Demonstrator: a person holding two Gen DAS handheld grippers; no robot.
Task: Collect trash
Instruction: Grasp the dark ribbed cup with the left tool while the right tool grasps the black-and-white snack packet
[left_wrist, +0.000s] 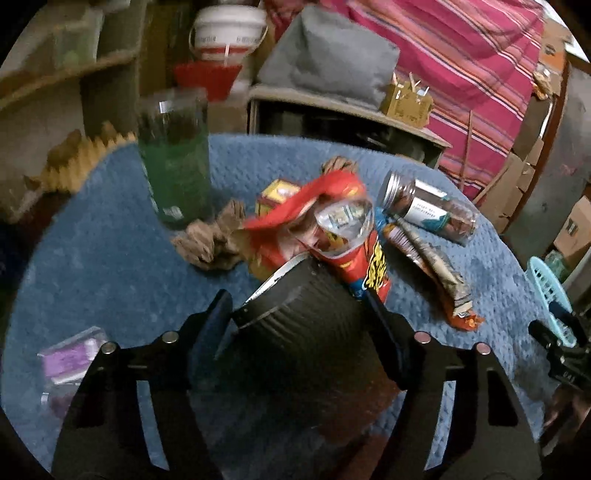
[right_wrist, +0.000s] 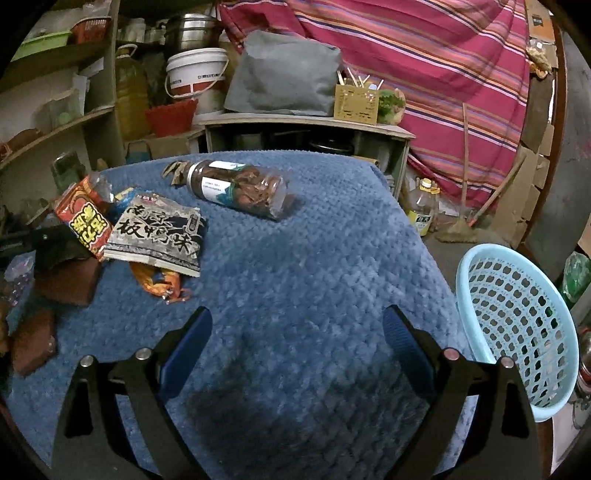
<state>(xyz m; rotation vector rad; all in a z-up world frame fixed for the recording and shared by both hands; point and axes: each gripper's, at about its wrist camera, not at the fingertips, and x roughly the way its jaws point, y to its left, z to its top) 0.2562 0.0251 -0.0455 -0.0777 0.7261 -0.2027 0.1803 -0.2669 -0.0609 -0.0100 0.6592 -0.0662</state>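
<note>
My left gripper (left_wrist: 299, 306) is shut on a black ribbed cup (left_wrist: 314, 332) stuffed with a red snack bag (left_wrist: 332, 229) and clear plastic, held over the blue-covered table (left_wrist: 110, 258). A black-and-white snack wrapper (right_wrist: 159, 232) and an orange wrapper (right_wrist: 159, 284) lie left of centre in the right wrist view. A clear jar with brown contents (right_wrist: 240, 188) lies on its side behind them. My right gripper (right_wrist: 297, 332) is open and empty above bare blue cloth (right_wrist: 314, 277). A light blue perforated basket (right_wrist: 517, 325) stands at the table's right edge.
A green glass (left_wrist: 177, 166), crumpled brown paper (left_wrist: 210, 243), a yellow box (left_wrist: 277, 195) and a purple packet (left_wrist: 70, 358) are on the table. Brown blocks (right_wrist: 66, 284) lie at the left. Shelves, a white bucket (right_wrist: 195, 72) and a striped cloth (right_wrist: 424, 74) stand behind.
</note>
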